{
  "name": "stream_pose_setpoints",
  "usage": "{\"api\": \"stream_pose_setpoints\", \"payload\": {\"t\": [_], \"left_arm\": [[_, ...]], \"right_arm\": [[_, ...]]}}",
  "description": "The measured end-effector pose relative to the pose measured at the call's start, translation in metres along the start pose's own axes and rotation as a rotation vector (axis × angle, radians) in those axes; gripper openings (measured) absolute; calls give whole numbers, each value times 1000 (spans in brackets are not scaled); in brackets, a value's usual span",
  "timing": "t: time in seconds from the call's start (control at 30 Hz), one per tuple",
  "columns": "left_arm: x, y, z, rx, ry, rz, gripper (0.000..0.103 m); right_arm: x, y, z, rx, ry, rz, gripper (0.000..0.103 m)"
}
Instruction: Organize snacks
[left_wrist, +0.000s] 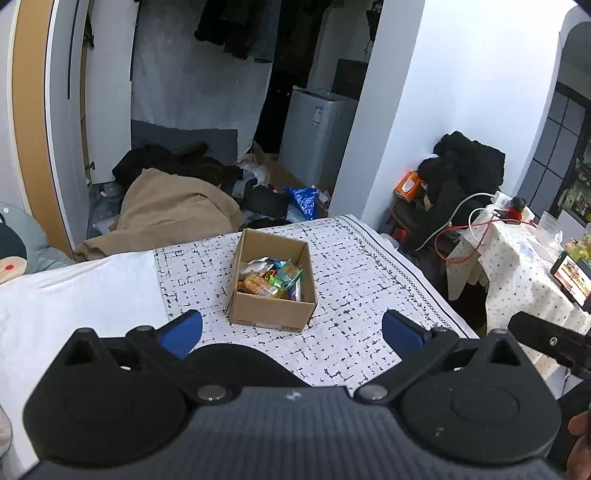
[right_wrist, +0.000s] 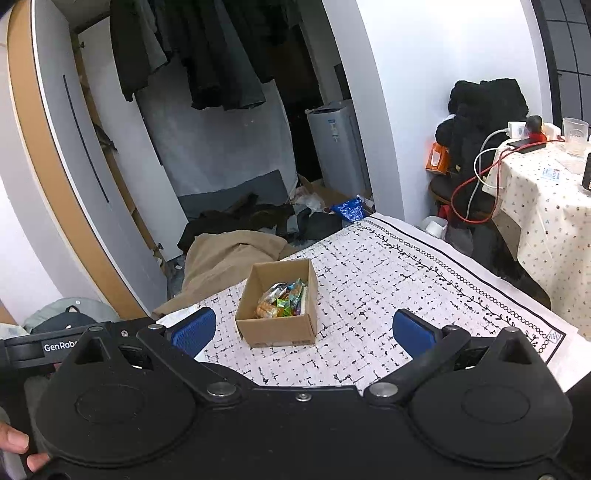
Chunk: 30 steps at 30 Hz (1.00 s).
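A brown cardboard box stands on a table covered with a white cloth with black marks. Inside it lie several colourful snack packets. My left gripper is open and empty, held just short of the box's near wall. In the right wrist view the box with its snack packets sits a little left of centre on the cloth. My right gripper is open and empty, near the box's front.
Clothes and a tan blanket lie on the floor beyond the table. A side table at right carries cables, a cup and a phone. A white appliance stands by the back wall. Part of the right gripper shows at right.
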<state>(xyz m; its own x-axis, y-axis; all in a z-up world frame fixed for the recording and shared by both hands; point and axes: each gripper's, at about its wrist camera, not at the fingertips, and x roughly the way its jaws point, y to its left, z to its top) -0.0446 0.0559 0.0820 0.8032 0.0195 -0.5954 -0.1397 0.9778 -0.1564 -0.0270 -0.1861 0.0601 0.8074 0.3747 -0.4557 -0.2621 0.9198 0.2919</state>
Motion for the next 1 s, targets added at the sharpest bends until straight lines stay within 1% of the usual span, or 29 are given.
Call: {"api": "stream_pose_setpoints", "payload": {"t": [0.1,0.27,0.4,0.5,0.63,1.0], "left_arm": [[-3,0,-6,9,7,-8,103],[-6,1,-11,30,10,-9,103],[-8,3,-12,39,2,1,103],[-6,1,-12,53,3,11,103],[0,1,-13,52,20,7,103],[6,4,-15,68,24,18,103]], "right_arm": [[1,0,-4,13,3,1,103],[4,1,-7,-13,13,8,103],[7,-4,-7,-8,17,2,103],[10,-6,-9,-7,29,-8,103],[12,-7,-10,-10,26,-4,103],[23,-13,-15,-2,41,-5,103]]}}
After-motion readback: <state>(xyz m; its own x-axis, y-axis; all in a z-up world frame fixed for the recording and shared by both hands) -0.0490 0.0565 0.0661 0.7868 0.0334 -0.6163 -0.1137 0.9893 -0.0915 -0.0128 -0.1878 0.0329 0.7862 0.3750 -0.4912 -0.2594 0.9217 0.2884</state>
